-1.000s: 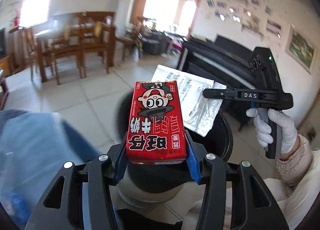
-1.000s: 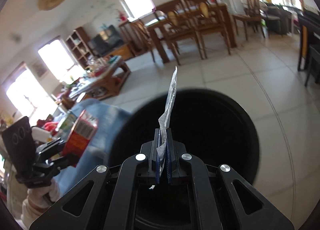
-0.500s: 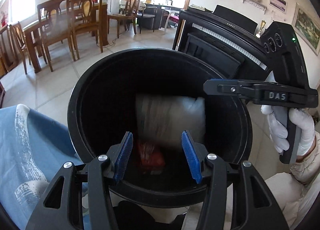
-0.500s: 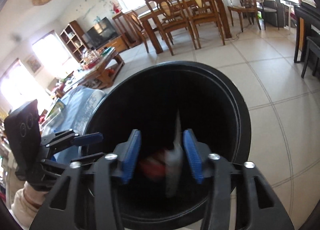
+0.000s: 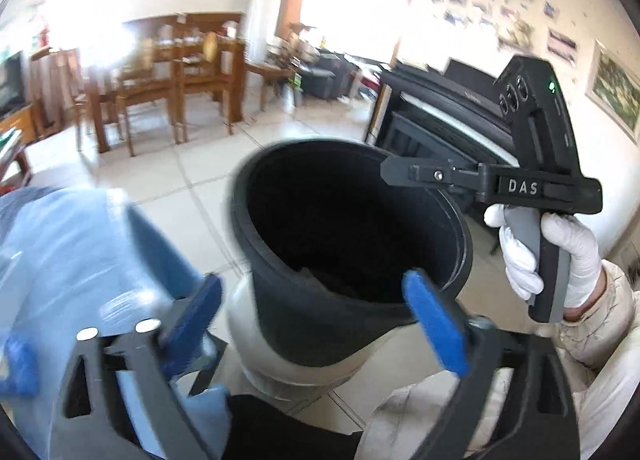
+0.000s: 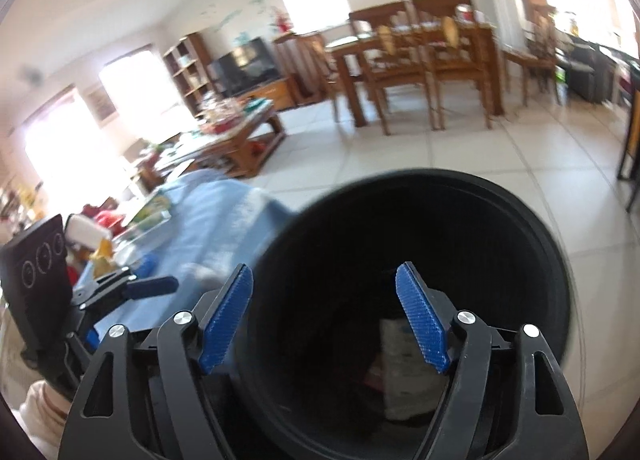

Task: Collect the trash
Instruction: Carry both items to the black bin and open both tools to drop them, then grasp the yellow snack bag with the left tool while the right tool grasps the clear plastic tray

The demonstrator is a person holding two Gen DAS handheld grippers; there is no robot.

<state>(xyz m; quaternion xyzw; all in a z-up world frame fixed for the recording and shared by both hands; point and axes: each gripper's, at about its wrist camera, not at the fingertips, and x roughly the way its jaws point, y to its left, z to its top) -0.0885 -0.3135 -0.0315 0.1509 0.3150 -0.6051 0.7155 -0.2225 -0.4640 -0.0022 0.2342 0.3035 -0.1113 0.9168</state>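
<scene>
Both claws stand wide open with nothing between their blue pads, and both have just been spreading apart. The left claw (image 5: 316, 312) hovers at the near rim of a round black trash bin (image 5: 280, 300), its fingers framing the bin's opening. The right claw (image 6: 324, 316) hangs over the same bin from the other side, pads tilted outward above the dark interior. From the left claw's camera, the right claw shows side-on over the bin's far rim, held by a hand in a white glove (image 5: 548, 256) with a pale sleeve behind it.

Down inside the bin lies the trash: a crumpled silvery-white wrapper (image 6: 404, 372) against the wall, with a glimpse of a red item (image 6: 374, 374) beside it, too dim to make out clearly.

The bin stands on a pale tiled floor (image 6: 460, 156). A blue cloth (image 5: 72, 260) lies just beside the bin. Farther off are a wooden dining table with chairs (image 6: 420, 60), a low wooden coffee table (image 6: 236, 140) crowded with things, and a black piano (image 5: 432, 120) near the wall.
</scene>
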